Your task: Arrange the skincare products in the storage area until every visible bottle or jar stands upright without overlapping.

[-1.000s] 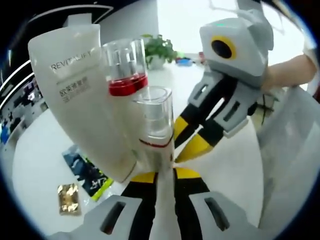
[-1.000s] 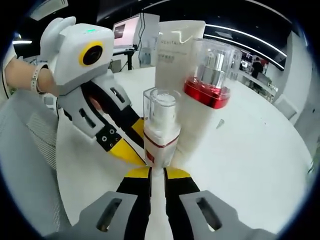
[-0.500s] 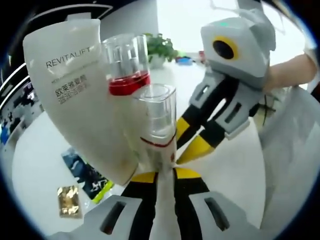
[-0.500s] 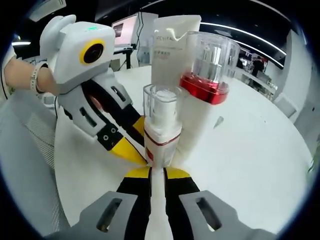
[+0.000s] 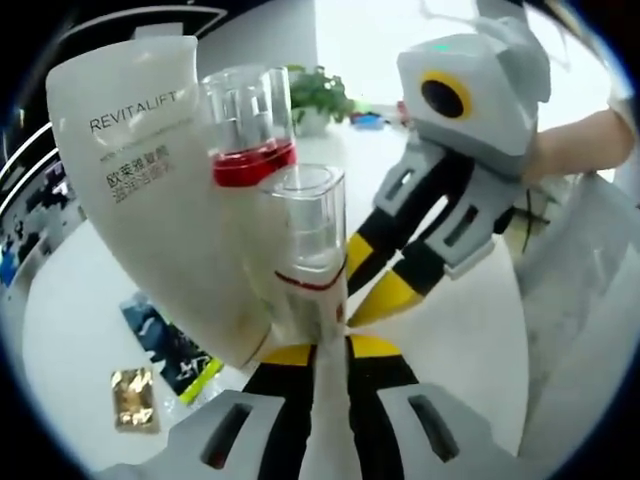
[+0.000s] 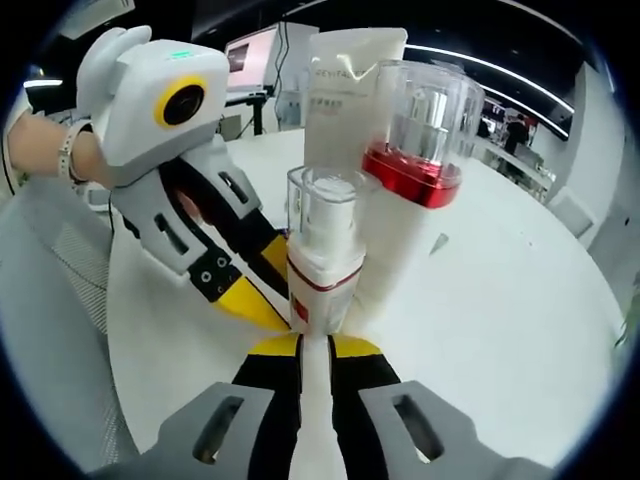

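Observation:
A small white pump bottle [image 5: 312,255] [image 6: 325,250] with a clear cap and a thin red band stands upright on the white table [image 5: 90,310] [image 6: 500,330]. My left gripper [image 5: 332,350] [image 6: 290,318] has its jaws close together, tips at the bottle's base. My right gripper [image 6: 315,345] [image 5: 346,318] meets the same base from the opposite side, jaws also close together. Just behind the bottle leans a tall white tube [image 5: 150,180] [image 6: 345,80]. A clear-capped bottle with a red collar [image 5: 250,130] [image 6: 415,140] stands in front of it, its lower body hidden.
A gold sachet [image 5: 135,397] and a dark blue-green packet [image 5: 175,345] lie on the table at the left. Grey fabric [image 5: 585,330] [image 6: 50,340] rises along one side. A person's hand [image 5: 590,140] holds the right gripper. A potted plant [image 5: 320,95] stands far back.
The white tube has tipped a little and its print now reads sharp. Both grippers stay at the small bottle's base.

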{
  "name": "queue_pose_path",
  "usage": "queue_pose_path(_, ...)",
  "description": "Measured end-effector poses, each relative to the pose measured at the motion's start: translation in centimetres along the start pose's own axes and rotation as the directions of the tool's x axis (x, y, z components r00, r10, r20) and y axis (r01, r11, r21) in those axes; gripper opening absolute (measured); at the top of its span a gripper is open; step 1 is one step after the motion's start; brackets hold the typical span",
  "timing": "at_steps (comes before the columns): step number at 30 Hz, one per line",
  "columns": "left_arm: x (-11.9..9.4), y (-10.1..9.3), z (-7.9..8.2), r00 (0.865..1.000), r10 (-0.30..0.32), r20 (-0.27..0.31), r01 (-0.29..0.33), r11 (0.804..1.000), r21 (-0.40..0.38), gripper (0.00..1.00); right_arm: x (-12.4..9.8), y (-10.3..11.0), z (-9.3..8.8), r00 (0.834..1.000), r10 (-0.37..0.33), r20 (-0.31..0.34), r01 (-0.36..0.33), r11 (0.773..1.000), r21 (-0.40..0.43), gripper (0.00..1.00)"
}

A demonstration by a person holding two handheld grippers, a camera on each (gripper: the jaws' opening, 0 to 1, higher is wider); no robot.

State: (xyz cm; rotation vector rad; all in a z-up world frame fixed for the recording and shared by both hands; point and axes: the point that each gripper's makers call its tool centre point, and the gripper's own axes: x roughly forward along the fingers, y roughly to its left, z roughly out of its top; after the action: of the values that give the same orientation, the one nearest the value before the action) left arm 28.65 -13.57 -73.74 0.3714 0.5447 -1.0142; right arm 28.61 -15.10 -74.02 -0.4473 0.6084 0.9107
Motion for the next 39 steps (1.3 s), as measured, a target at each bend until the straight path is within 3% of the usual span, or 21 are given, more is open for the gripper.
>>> queue_pose_path(20, -1.1, 0.6, -0.4, 1.0, 0.017, -0.012, -0.017, 1.0, -0.014, 0.12, -0.6, -0.2, -0.4, 1.0, -0.004, -0.016, 0.004, 1.0, 0.009, 0.15)
queue_pose_path(32, -3.4, 0.4, -0.1, 1.0, 0.02, -0.017, -0.021, 0.999, -0.03, 0.21, -1.5, 0.6, 0.2, 1.0, 0.006, 0.0, -0.006, 1.0, 0.03, 0.27)
queue_pose_path(39, -5.0, 0.5, 0.1, 0.999, 0.035, -0.014, -0.036, 0.998, -0.043, 0.3, -2.5, 1.3, 0.4, 1.0, 0.003, 0.005, -0.004, 0.999, 0.04, 0.4)
